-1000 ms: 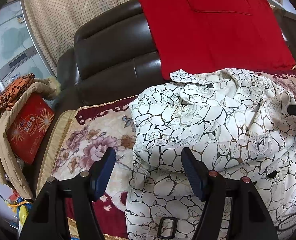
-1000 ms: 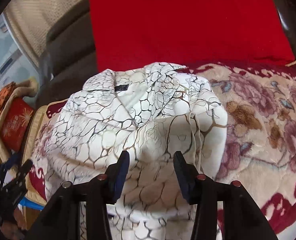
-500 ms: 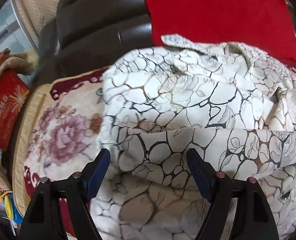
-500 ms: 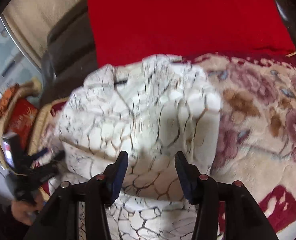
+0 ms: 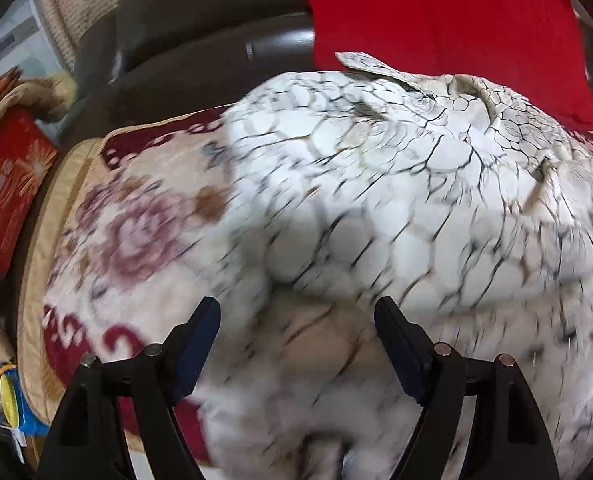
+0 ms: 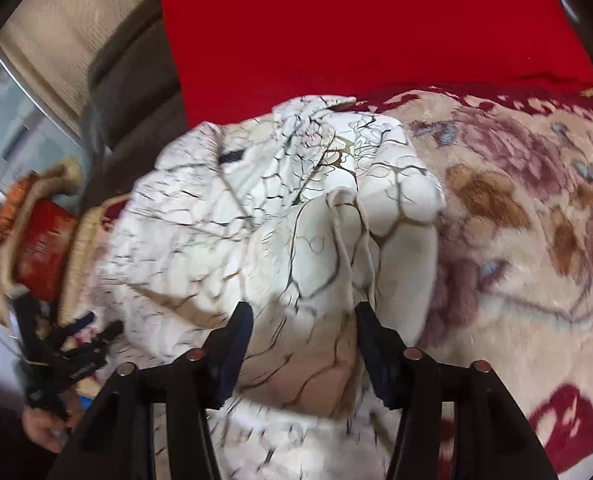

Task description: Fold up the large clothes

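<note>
Two grippers, left gripper (image 5: 296,320) and right gripper (image 6: 302,316), are hovering with jaws spread over a white crackle-print garment (image 5: 396,200) lying on the floral sofa cover (image 6: 516,220).

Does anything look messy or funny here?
Yes. The white crackle-print garment sits bunched in a lumpy heap on the flowered sofa cover, not flat, with its collar sticking up. Nothing looks torn or spilled.

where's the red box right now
At the far left of both wrist views: the red box sits beside the sofa's arm, wrapped in a beige quilted cloth, left of the white patterned garment.
</note>
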Available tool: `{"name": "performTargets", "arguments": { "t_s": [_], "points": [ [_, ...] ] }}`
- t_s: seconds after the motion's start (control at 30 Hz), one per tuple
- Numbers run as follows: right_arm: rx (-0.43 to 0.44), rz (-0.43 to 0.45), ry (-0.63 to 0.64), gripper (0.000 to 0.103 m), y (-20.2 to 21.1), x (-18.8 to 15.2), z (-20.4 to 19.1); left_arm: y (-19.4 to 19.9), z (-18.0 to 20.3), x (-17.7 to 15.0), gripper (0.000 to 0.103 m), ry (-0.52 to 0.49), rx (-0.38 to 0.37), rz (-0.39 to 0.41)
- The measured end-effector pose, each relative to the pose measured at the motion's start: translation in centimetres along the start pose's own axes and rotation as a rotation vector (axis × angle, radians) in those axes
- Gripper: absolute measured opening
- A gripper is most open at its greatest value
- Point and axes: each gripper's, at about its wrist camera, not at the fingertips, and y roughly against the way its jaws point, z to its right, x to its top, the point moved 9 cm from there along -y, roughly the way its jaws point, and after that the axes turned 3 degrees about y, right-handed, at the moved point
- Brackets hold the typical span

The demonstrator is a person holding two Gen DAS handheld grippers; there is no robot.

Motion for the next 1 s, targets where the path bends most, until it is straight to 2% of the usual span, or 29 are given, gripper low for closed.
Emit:
{"name": "performTargets", "arguments": {
  "t_s": [0.17, 0.3, 0.4, 0.57, 0.77, 0.87, 1.0],
  "points": [
    [0.028, 0.041, -0.024, 0.070, 5.2, -2.1, 1.7, 3.3, -4.8, -4.6, 0.084, 0.022, -0.023, 0.017],
    [0.025, 0.052, -0.030, 0.071, 8.2, -4.4, 3.4, 4.9, -7.8, -10.0, 0.086, 0.041, -0.066, -0.015],
    [0.024, 0.039, -0.036, 0.071, 10.4, -6.9, 4.7, 4.8, -9.1, -13.7, 0.086, 0.075, -0.128, -0.053],
    [0.034, -0.002, -0.030, 0.071, 13.4, -11.0, 6.3, 3.1, -9.9, -18.8, 0.086, 0.190, -0.271, -0.116],
    [0.023, -0.071, -0.070, 0.076, 15.5, -16.5, 9.1, 0.1, -8.3, -22.2, 0.086, 0.241, -0.436, -0.139],
    [0.017, -0.099, -0.101, 0.076, 15.5, -18.7, 10.3, -1.4, -7.2, -23.1, 0.086, 0.301, -0.574, -0.157],
    [0.011, -0.136, -0.158, 0.076, 15.1, -21.3, 12.2, -3.2, -5.5, -23.7, 0.086, 0.418, -0.798, -0.199]
  ]
}}
